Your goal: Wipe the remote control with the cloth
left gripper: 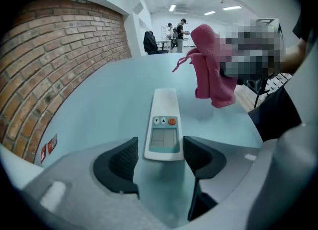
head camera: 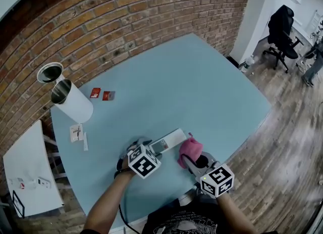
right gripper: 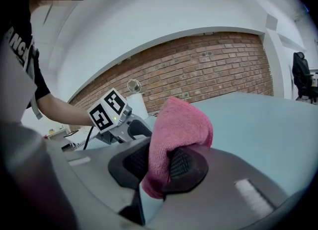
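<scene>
The white remote control (head camera: 169, 139) lies flat on the light blue table (head camera: 202, 86), display and buttons facing up. My left gripper (head camera: 154, 150) stands over its near end. In the left gripper view the remote (left gripper: 164, 119) sits between the pads of that gripper (left gripper: 160, 157); the right pad is against its edge and a thin strip of table shows at the left pad, so the jaws are open. My right gripper (head camera: 194, 159) hovers just right of the remote, shut on a folded pink cloth (head camera: 190, 149) (right gripper: 176, 129) that bulges above its pads (right gripper: 181, 164).
A white cylinder with a metal-lined mouth (head camera: 70, 101) lies at the table's far left, another tin (head camera: 49, 72) behind it. Two red packets (head camera: 101, 94) and small white items (head camera: 76, 133) lie nearby. A brick wall (head camera: 126, 20) borders the table; the near edge is close to me.
</scene>
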Demonstrator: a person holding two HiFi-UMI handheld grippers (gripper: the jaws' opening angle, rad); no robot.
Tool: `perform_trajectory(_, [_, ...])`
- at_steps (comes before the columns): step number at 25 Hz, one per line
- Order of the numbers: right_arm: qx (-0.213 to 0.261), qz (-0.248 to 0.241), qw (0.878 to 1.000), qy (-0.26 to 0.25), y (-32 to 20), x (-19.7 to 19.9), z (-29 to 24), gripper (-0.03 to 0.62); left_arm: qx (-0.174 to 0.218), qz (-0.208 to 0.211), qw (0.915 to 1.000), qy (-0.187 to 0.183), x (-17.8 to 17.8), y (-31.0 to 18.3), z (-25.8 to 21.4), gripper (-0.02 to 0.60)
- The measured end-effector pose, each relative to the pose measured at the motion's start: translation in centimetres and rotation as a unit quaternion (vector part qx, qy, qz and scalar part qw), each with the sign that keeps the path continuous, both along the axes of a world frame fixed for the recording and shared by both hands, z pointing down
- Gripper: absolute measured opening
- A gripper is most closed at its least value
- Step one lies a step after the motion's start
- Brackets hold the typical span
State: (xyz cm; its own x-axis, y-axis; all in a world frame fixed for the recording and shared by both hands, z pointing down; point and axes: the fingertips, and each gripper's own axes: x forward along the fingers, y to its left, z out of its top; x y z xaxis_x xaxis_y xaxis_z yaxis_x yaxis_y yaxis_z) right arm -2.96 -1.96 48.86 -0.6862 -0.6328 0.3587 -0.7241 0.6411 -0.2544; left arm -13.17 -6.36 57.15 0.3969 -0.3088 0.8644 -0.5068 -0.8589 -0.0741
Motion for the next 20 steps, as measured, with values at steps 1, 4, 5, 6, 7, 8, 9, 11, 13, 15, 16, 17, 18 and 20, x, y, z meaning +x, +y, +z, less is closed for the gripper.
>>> perform_trajectory(1, [0.002, -0.003, 1.000, -0.002, -0.1, -0.1, -0.2, 0.064, 0.009, -0.021, 0.9996, 0.016, -0.2, 0.0, -0.7, 0.287])
perform_trajectory(4, [0.005, -0.016, 1.000, -0.008, -0.4, -0.4, -1.0, 0.064, 0.014, -0.101, 0.9891, 0.106, 0.1, 0.8, -3.3, 0.268])
perform_trajectory(5, [0.005, -0.021, 1.000, -0.012, -0.5, -0.5, -1.3, 0.064, 0.020, -0.128, 0.9818, 0.139, 0.3, 1.2, -4.3, 0.262])
perform_trajectory(6, [0.006, -0.026, 1.000, -0.016, -0.5, -0.6, -1.8, 0.064, 0.036, -0.154, 0.9736, 0.164, 0.5, 1.6, -5.5, 0.218])
perform_trajectory(7, [0.006, -0.030, 0.999, -0.021, -0.4, -0.6, -2.2, 0.064, 0.061, -0.178, 0.9650, 0.183, 0.7, 2.0, -6.7, 0.172])
perform_trajectory(8, [0.008, -0.033, 0.999, -0.023, -0.3, -0.6, -2.8, 0.064, 0.091, -0.199, 0.9560, 0.195, 0.8, 2.3, -7.8, 0.142])
perform_trajectory(9, [0.011, -0.037, 0.999, -0.024, -0.2, -0.6, -3.3, 0.063, 0.119, -0.220, 0.9465, 0.205, 0.9, 2.6, -8.9, 0.116])
perform_trajectory(11, [0.016, -0.049, 0.998, -0.022, -0.1, -0.5, -4.1, 0.064, 0.156, -0.260, 0.9269, 0.221, 1.4, 3.2, -10.5, 0.026])
perform_trajectory(13, [0.019, -0.065, 0.998, -0.018, 0.1, -0.4, -4.7, 0.064, 0.171, -0.290, 0.9110, 0.238, 2.3, 4.1, -11.4, 0.006])
perform_trajectory(15, [0.019, -0.079, 0.997, -0.016, 0.5, -0.1, -4.9, 0.063, 0.184, -0.310, 0.8989, 0.249, 3.4, 4.9, -12.0, 0.002])
perform_trajectory(16, [0.018, -0.086, 0.996, -0.016, 0.7, 0.1, -5.0, 0.064, 0.188, -0.319, 0.8936, 0.253, 3.9, 5.3, -12.2, 0.000])
perform_trajectory(17, [0.019, -0.092, 0.996, -0.015, 1.0, 0.2, -5.0, 0.063, 0.189, -0.328, 0.8892, 0.256, 4.4, 5.7, -12.2, 0.000])
perform_trajectory(18, [0.020, -0.097, 0.995, -0.014, 1.2, 0.4, -5.0, 0.063, 0.192, -0.336, 0.8857, 0.256, 4.8, 6.1, -12.2, 0.000])
perform_trajectory(20, [0.022, -0.109, 0.994, -0.007, 1.6, 0.6, -5.1, 0.061, 0.202, -0.349, 0.8807, 0.248, 5.4, 6.7, -12.4, 0.000])
